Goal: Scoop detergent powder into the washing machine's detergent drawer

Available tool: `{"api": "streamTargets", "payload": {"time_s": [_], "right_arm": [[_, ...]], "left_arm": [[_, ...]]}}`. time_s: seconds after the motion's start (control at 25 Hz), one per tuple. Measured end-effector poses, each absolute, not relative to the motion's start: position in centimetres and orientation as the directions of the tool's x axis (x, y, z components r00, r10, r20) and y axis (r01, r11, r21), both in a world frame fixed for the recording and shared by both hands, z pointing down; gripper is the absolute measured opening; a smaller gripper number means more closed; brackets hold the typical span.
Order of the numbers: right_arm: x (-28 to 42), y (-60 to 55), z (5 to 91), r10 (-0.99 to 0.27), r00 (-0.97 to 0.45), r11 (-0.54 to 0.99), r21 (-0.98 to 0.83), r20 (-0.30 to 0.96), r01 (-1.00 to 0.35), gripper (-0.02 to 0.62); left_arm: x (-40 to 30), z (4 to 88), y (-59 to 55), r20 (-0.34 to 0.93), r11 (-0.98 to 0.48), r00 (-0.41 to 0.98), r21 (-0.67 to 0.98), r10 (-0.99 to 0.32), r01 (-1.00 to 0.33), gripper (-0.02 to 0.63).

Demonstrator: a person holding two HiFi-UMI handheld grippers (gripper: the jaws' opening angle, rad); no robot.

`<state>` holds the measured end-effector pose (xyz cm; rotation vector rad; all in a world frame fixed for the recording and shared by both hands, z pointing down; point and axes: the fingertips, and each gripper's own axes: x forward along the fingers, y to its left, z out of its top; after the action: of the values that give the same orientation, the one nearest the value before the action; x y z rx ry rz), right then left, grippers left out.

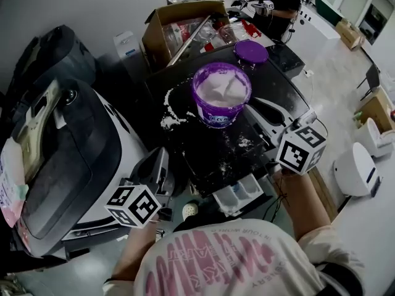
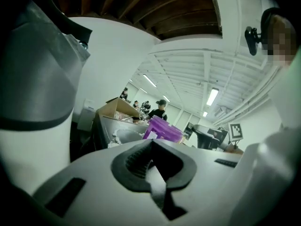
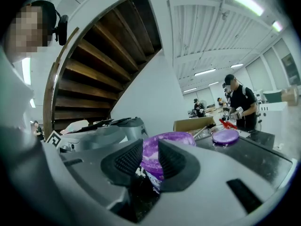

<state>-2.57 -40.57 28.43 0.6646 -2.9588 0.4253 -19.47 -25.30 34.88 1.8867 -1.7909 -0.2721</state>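
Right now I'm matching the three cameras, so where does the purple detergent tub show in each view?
Head view: the purple detergent tub is at upper centre, on the black washer top.
Left gripper view: the tub is at centre, slightly right.
Right gripper view: the tub is at low centre.
Shared landmark: the cardboard box behind the tub.

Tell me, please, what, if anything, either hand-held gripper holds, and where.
Nothing: the left hand-held gripper and the right hand-held gripper are both empty.
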Motion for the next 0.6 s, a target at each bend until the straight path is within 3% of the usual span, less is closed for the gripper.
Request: {"api": "streamTargets", "payload": {"time_s": [0.6], "right_arm": [[-4.8,-41.5,29.3,-0.429,-0.797,0.831,-0.16,0.425,-0.532,0.123]], "left_arm": [[-20.1,35.9,-30.2,0.171,-0.249,0.371,0.487,-0.913,-0.837,0.003]]}}
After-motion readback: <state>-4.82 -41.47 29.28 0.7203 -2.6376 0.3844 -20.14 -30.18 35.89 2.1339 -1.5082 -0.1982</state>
